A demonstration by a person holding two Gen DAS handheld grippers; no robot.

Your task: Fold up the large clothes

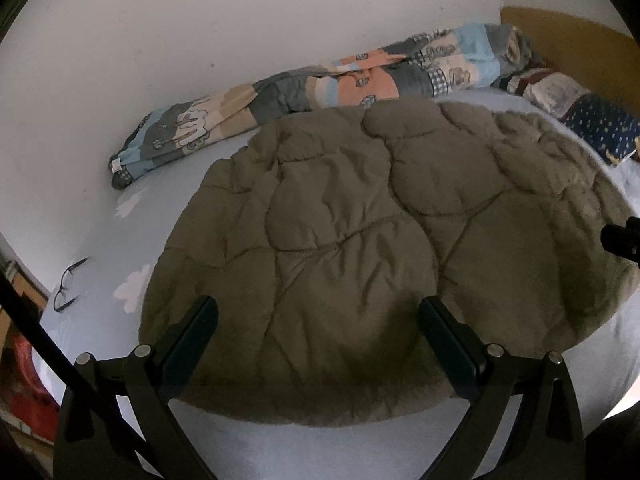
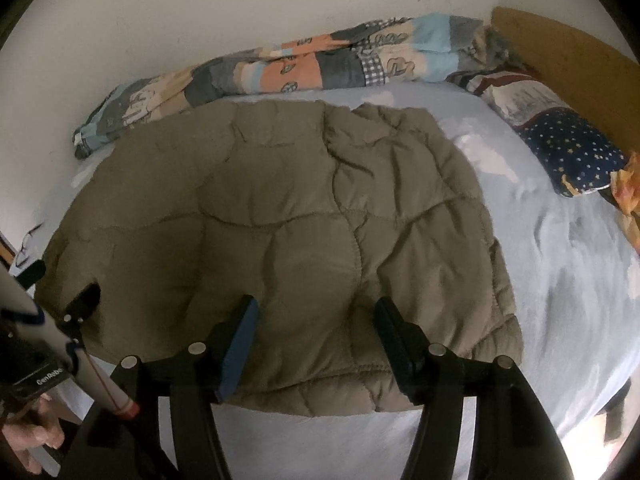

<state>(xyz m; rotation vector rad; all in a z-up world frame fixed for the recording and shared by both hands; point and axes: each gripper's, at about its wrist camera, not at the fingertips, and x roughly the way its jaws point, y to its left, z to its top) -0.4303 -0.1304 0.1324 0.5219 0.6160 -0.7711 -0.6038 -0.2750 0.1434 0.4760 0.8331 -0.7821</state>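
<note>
**Padding and where to pinch it**

Jacket (image 1: pixel 344 248), olive and quilted, lies spread across the pale blue bed (image 1: pixel 80 344), its near hem toward both cameras and its far edge close to the rolled patchwork quilt (image 1: pixel 320 80) along the wall. It looks already doubled over on itself, though how many layers there are cannot be told.

The left claw (image 1: pixel 318 316) hangs over the near left part of the jacket with its fingers spread wide, nothing between them. The right claw (image 2: pixel 316 316) hovers over the near right part, jaws likewise apart and not pressing the cloth.

By its look, the garment will be soft, puffy and light for its bulk, with a smooth shell that may slide between the pads. It will sag and spring back instead of holding a crease. A pinch on the fat middle of a quilted panel would likely slip; the stitched hem at the near edge, or a seam line where the filling is thin, offers a firmer bite. Taking both near corners together should keep the fold even.

A pair of glasses (image 1: pixel 68 284) lies on the sheet left of the jacket, and a starred pillow (image 2: pixel 576 152) sits at the right, both apart from it.
</note>
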